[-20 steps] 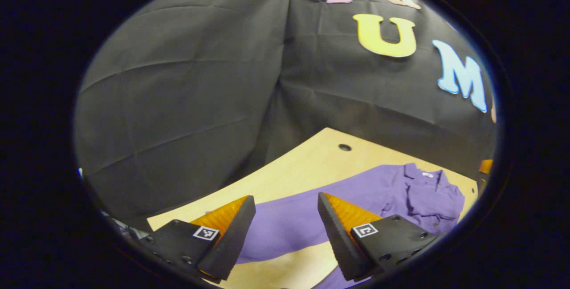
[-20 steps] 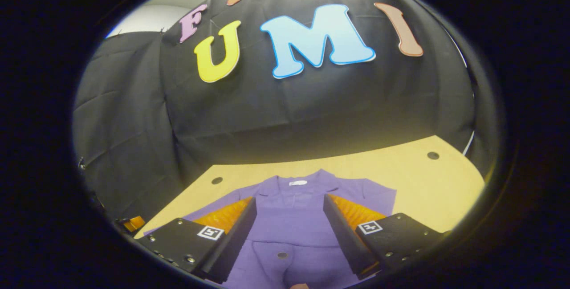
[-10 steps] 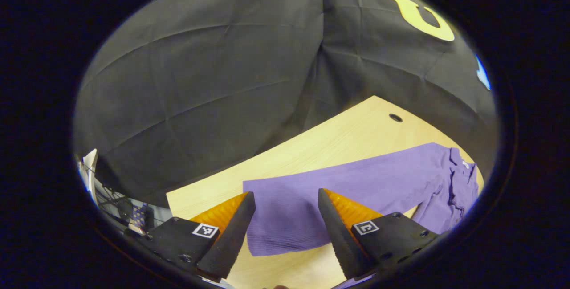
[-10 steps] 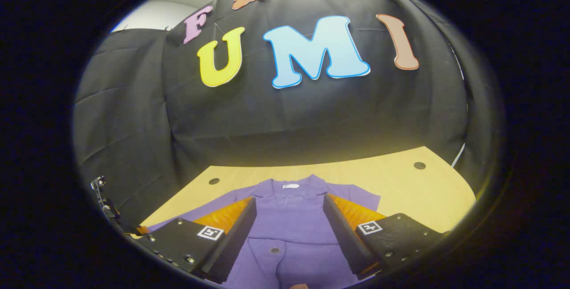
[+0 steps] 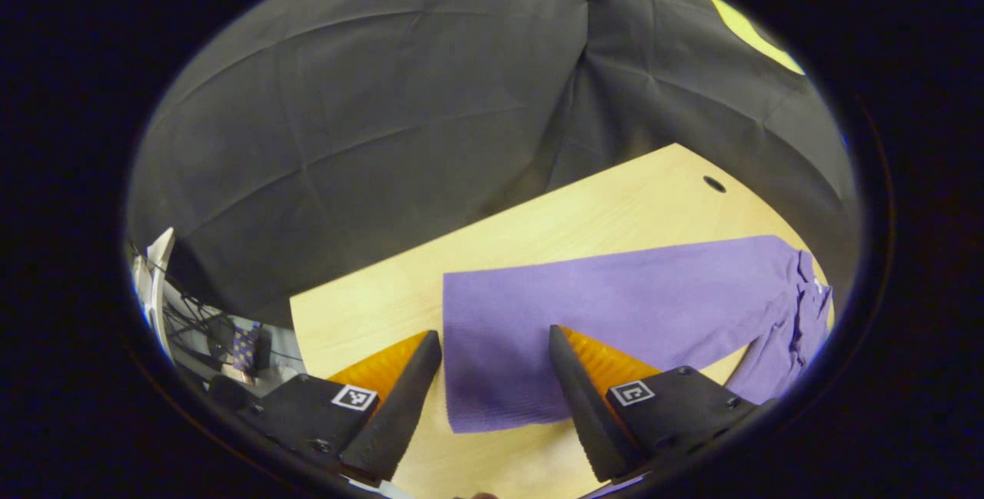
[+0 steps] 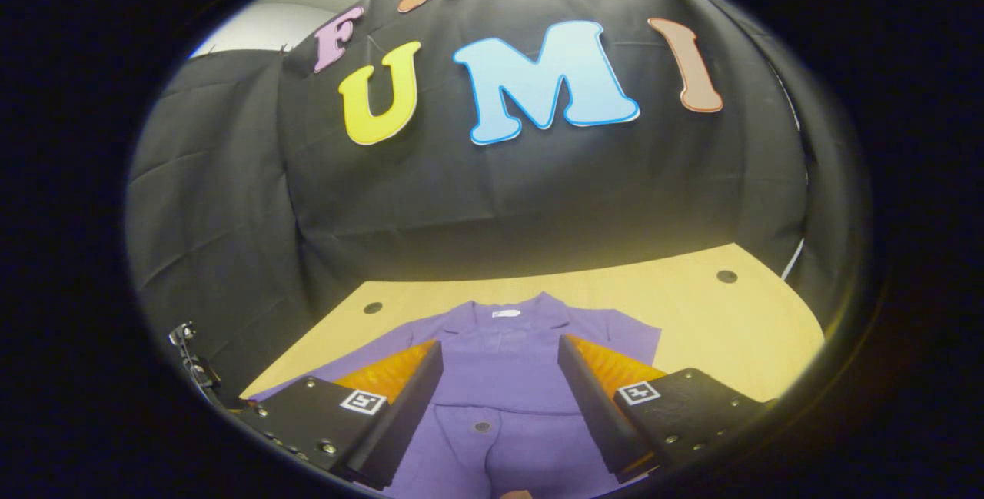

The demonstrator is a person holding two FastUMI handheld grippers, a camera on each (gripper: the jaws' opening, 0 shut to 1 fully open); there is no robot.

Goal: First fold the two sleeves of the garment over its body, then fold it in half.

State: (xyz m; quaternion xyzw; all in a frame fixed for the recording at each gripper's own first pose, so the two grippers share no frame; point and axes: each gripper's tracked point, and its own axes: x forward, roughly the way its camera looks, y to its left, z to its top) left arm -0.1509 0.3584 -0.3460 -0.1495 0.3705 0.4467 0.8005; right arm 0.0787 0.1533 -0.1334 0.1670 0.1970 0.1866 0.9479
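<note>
Left tool, fingers spread, straddles the cuff end of the purple sleeve, whose long axis runs rightward toward the garment body; right tool, likewise spread, hovers there.

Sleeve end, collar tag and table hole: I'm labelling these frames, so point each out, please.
sleeve (image 5: 500, 345), left gripper view: the flat cuff end.
collar tag (image 6: 506, 314), right gripper view: its white middle.
table hole (image 6: 726, 277), right gripper view: the dark opening.
</note>
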